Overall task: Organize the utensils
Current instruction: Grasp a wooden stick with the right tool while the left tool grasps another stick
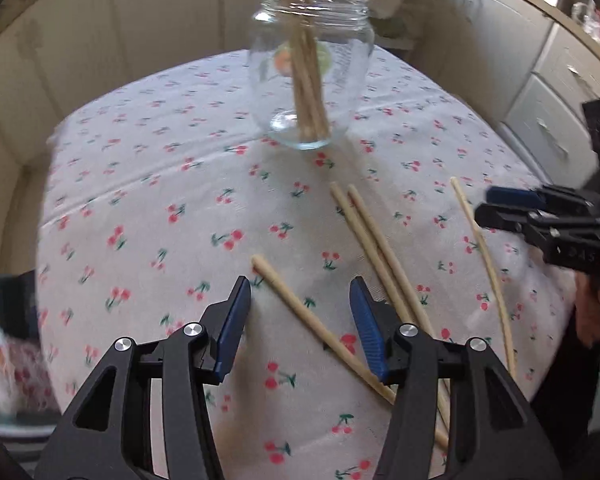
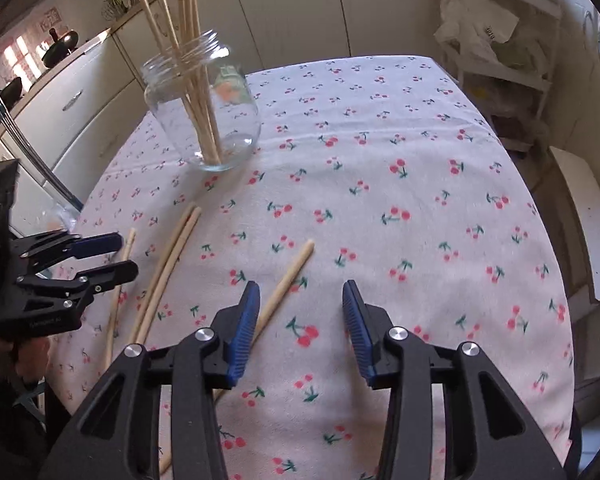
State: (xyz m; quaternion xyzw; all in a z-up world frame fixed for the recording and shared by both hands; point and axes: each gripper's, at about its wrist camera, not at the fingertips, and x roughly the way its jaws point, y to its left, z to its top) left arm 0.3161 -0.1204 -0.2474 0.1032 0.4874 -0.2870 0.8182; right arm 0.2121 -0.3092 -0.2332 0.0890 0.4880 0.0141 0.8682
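Observation:
A clear glass jar (image 1: 310,76) (image 2: 204,112) stands on the cherry-print tablecloth with several wooden chopsticks upright in it. More chopsticks lie loose on the cloth: one (image 1: 320,326) (image 2: 286,280) between my left gripper's fingers, a pair (image 1: 380,252) (image 2: 168,264) side by side, and a thin one (image 1: 484,264) (image 2: 118,296). My left gripper (image 1: 300,292) is open and empty, low over the single chopstick. My right gripper (image 2: 300,292) is open and empty just right of that chopstick.
The table (image 2: 400,168) fills both views. White kitchen cabinets (image 2: 80,100) stand behind it, and a white shelf with bags (image 2: 496,48) is at the back right. Each gripper shows at the edge of the other's view (image 1: 540,220) (image 2: 80,264).

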